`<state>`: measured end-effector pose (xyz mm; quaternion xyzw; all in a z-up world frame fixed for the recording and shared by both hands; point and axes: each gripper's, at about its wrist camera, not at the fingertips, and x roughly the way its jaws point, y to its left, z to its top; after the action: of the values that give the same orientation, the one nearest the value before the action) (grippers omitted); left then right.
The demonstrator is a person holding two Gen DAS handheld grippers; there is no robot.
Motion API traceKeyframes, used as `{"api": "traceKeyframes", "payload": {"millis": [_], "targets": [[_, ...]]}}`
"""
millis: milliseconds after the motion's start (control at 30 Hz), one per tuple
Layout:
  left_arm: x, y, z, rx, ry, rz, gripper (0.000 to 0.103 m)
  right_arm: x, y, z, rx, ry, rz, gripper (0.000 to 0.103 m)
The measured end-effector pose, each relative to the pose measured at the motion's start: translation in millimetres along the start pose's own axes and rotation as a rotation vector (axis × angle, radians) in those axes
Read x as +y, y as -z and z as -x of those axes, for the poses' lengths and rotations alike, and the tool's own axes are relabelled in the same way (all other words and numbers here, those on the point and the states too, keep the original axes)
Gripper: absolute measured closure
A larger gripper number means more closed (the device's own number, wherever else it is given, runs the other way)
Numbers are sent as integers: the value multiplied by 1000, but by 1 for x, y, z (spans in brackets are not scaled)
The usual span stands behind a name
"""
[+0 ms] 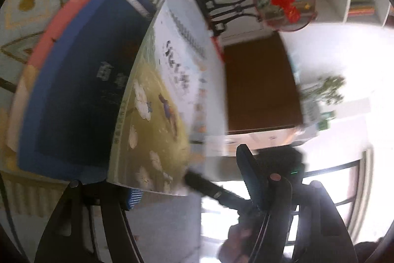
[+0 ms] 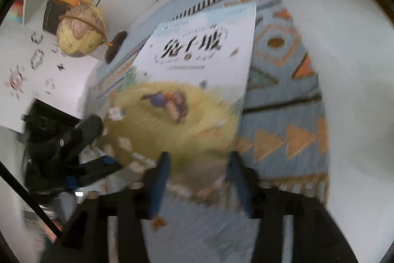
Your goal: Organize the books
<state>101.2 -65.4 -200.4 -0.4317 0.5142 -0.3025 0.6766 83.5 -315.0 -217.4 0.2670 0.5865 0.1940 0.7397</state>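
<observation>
Right wrist view: right tongs (image 2: pixel 197 179) tilt downward, spread over picture book (image 2: pixel 197 80); left tongs (image 2: pixel 108 144) pinch it.

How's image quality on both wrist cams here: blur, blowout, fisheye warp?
Left wrist view: motion smear on the illustrated book and blue book; the window at lower right is blown out to white. Right wrist view: softer all over, the book's title still readable, patterned rug streaked; both views bend strongly toward a dark circular rim.
</observation>
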Motion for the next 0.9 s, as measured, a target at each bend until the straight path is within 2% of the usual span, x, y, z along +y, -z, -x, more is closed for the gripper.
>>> {"api": "traceKeyframes", "payload": {"millis": [67, 133, 200, 333, 400, 500, 567, 667, 700, 733, 833, 900], "targets": [[-7, -1, 1, 1, 10, -6, 38, -4, 2, 0, 34, -27, -39, 46], [-10, -2, 1, 5, 40, 23, 38, -6, 5, 2, 33, -50, -63, 45], [-9, -4, 1, 4, 52, 42, 38, -11, 5, 1, 49, -115, -107, 45], [-1, -7, 4, 2, 110, 118, 38, -33, 10, -6, 72, -294, -273, 45], [-4, -9, 3, 12, 81, 98, 38, -41, 14, -10, 85, -356, -344, 45], [-3, -9, 0, 38, 84, 98, 38, -44, 18, -7, 50, -401, -382, 46], [-2, -8, 0, 40, 68, 88, 38, -40, 17, 1, 3, -392, -361, 48], [2, -8, 0, 47, 73, 98, 38, -28, 8, 0, -27, -381, -322, 59], [3, -9, 0, 48, 63, 95, 38, -27, 5, -2, -31, -378, -325, 69], [4, -9, 0, 47, 47, 89, 38, -28, 3, -7, -42, -369, -336, 86], [9, -9, -2, 53, -6, 83, 38, -30, 3, -10, -72, -383, -382, 94], [11, -7, -2, 48, -50, 73, 38, -23, 1, -2, -92, -333, -340, 95]]}}
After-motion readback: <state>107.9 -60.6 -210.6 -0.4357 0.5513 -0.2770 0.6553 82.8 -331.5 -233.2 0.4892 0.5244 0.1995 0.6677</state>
